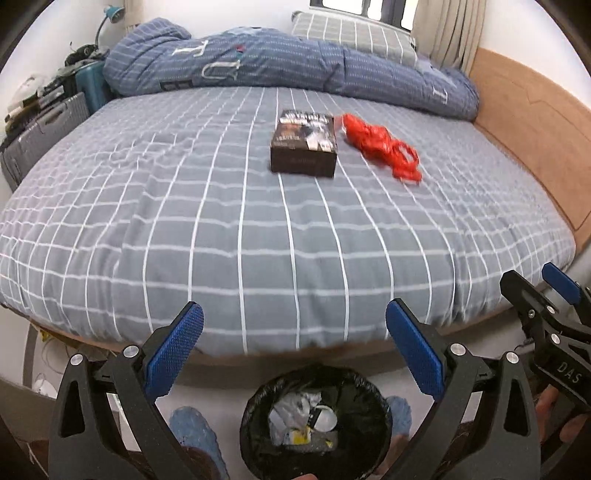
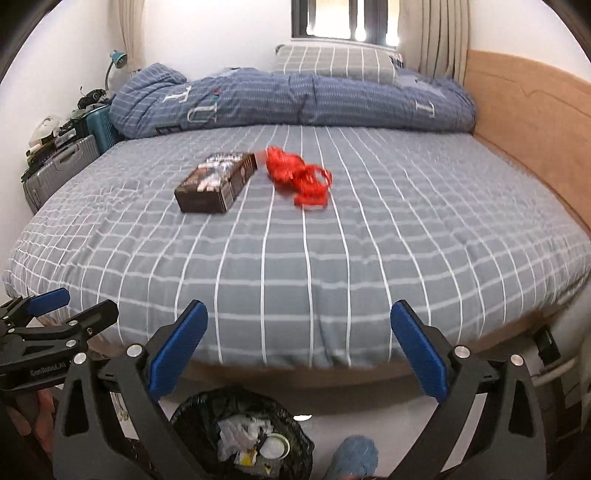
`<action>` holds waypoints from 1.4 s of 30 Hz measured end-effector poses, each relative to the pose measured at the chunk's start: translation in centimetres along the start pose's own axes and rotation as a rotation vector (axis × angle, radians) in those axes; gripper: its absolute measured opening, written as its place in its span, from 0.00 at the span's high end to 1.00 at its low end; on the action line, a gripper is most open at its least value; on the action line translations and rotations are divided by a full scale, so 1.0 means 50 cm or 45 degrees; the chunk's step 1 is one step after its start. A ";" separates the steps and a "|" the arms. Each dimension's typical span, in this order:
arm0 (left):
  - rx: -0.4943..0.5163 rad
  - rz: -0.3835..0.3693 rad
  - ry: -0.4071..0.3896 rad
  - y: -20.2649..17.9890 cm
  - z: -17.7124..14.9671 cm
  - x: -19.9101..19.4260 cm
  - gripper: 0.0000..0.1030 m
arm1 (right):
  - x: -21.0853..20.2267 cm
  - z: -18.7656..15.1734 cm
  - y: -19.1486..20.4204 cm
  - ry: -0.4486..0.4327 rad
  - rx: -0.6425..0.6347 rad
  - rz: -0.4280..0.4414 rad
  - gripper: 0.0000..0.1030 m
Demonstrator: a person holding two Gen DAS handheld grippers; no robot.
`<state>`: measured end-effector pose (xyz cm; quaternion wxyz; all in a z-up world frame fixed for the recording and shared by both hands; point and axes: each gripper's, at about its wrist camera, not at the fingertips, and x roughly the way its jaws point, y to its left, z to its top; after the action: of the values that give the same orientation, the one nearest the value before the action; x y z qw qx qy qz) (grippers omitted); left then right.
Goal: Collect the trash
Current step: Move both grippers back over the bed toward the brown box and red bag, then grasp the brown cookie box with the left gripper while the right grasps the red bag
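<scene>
Both your claws are spread wide with nothing between the pads. Your left gripper [image 1: 293, 349] hangs over the foot of the bed, its blue pads [image 1: 173, 347] well apart, and directly below it on the floor sits the black-lined trash bin [image 1: 314, 421]. Your right gripper [image 2: 299, 349] hangs just beside it, jaws equally wide and empty; from its view the bin [image 2: 240, 435] lies below and slightly to the left.

The trash still to collect lies well ahead of both claws, out in the middle of the grey checked bedsheet [image 1: 258, 229]. There are two pieces: one dark cardboard box [image 1: 303, 142] with a printed top, lying flat, and one crumpled red plastic bag [image 1: 382, 144] just beside the box's right side, near it or perhaps touching at the far corner; you cannot tell which. Neither claw is near them.

Inside the bin you can see several crumpled white and grey scraps [image 1: 295, 410], a small yellow piece and a round white lid-like thing; the exact count is not clear.

Beyond the trash lie one rolled blue duvet [image 1: 288, 62] and one checked pillow [image 1: 351, 33]. Two suitcases, one grey [image 1: 44, 136] and one teal [image 1: 90, 86], stand at the bed's left side.
</scene>
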<state>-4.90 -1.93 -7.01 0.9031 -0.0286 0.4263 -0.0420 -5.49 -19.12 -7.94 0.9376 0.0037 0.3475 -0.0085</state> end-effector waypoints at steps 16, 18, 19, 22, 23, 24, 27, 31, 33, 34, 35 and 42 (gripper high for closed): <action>-0.031 0.012 -0.052 0.027 0.119 0.042 0.06 | 0.088 0.116 -0.001 -0.042 -0.017 -0.009 0.07; -0.026 0.018 -0.058 0.028 0.136 0.052 0.06 | 0.101 0.126 -0.001 -0.043 -0.021 -0.009 0.07; -0.025 0.020 -0.058 0.029 0.143 0.058 0.06 | 0.112 0.135 -0.001 -0.044 -0.021 -0.010 0.07; -0.029 0.013 -0.052 0.033 0.170 0.080 0.06 | 0.140 0.161 -0.002 -0.044 -0.021 -0.010 0.07; -0.030 0.009 -0.049 0.034 0.178 0.088 0.06 | 0.149 0.170 -0.003 -0.045 -0.019 -0.008 0.07; -0.030 0.007 -0.048 0.034 0.186 0.096 0.06 | 0.159 0.181 -0.003 -0.046 -0.017 -0.006 0.07; -0.014 0.000 -0.041 0.029 0.220 0.129 0.06 | 0.193 0.210 -0.007 -0.051 -0.014 -0.005 0.07; 0.019 -0.009 -0.025 0.020 0.257 0.171 0.06 | 0.253 0.252 -0.012 -0.039 -0.011 -0.008 0.07; 0.022 -0.018 -0.009 0.018 0.275 0.194 0.06 | 0.278 0.269 -0.016 -0.031 -0.008 -0.007 0.07; 0.023 -0.029 0.004 0.017 0.286 0.209 0.06 | 0.294 0.279 -0.018 -0.026 -0.005 -0.006 0.07; 0.023 -0.038 0.014 0.016 0.295 0.222 0.06 | 0.305 0.285 -0.018 -0.023 -0.005 -0.005 0.07; 0.038 -0.076 0.071 0.000 0.348 0.305 0.06 | 0.399 0.324 -0.024 0.021 -0.029 -0.018 0.07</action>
<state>18.19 -3.18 -7.65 0.8896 -0.0265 0.4496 -0.0760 20.18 -20.80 -8.67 0.9346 -0.0096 0.3555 -0.0110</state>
